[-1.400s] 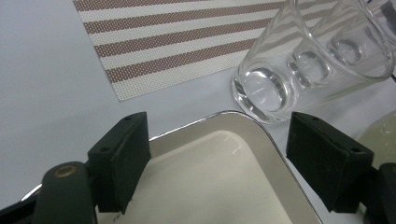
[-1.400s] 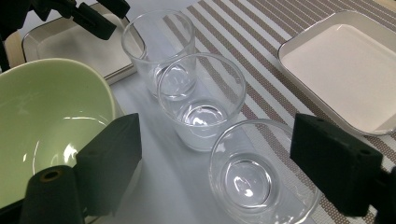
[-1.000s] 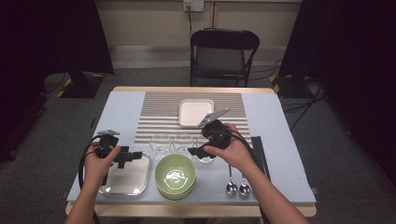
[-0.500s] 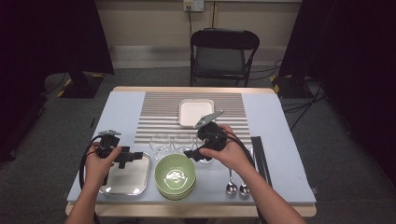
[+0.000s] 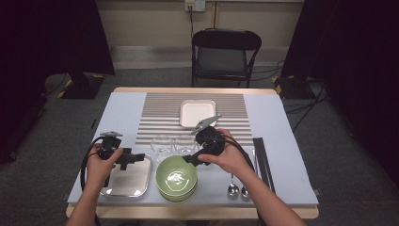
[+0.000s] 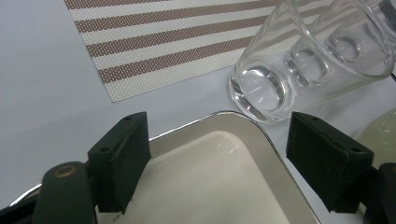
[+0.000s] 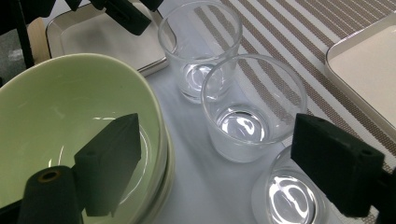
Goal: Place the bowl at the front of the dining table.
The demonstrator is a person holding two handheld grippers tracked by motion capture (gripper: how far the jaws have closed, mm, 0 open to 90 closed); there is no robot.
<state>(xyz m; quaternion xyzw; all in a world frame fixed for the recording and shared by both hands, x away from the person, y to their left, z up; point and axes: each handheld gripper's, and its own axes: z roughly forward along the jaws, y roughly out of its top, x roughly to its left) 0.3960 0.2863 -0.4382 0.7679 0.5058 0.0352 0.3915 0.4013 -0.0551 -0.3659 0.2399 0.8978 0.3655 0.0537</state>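
Note:
My left gripper (image 5: 140,157) hangs open over the far right corner of a silver tray (image 5: 123,186). Between its jaws in the left gripper view lie the tray's rim (image 6: 256,135) and a row of clear glasses (image 6: 299,60) just past it. My right gripper (image 5: 189,159) is open too, low over the gap between the stacked green bowls (image 5: 176,179) and the glasses (image 5: 162,144). In the right gripper view one jaw hovers over the top green bowl (image 7: 60,112), the other beside the nearest glass (image 7: 287,198), and the middle glass (image 7: 252,105) stands between them.
A white square plate (image 5: 197,113) sits at the back of the striped placemat (image 5: 155,117). Two spoons (image 5: 233,189) lie right of the bowls, with dark chopsticks (image 5: 263,160) farther right. A folding chair (image 5: 225,52) stands beyond the table.
My right gripper has moved left and down, from near the white plate to the glasses and the bowl's rim. The left gripper has stayed over the tray.

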